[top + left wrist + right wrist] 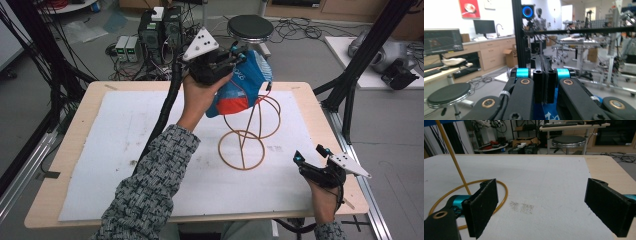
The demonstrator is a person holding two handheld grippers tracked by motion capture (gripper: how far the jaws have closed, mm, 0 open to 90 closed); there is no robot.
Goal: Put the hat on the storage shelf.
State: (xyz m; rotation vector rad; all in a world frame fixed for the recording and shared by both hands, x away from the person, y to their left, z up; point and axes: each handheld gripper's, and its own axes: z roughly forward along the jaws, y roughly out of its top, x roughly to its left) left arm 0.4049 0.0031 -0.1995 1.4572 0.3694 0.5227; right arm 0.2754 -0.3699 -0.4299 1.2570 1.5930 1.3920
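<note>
You are pinching the soft, light cap (245, 82) by its edge with the left gripper (235, 55) above the table's far edge; your right gripper (311, 152) is waiting wide open.

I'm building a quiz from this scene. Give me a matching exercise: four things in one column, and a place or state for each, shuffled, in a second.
Things:
1. left gripper
2. right gripper
3. wire stand
4. stool

Places or states:
A. on the floor beyond the table
B. open, low at the table's near right corner
C. on the white mat, base ring flat
D. shut, raised at the blue and orange cap

Pairs: 1-D, 2-B, 3-C, 4-A
</note>
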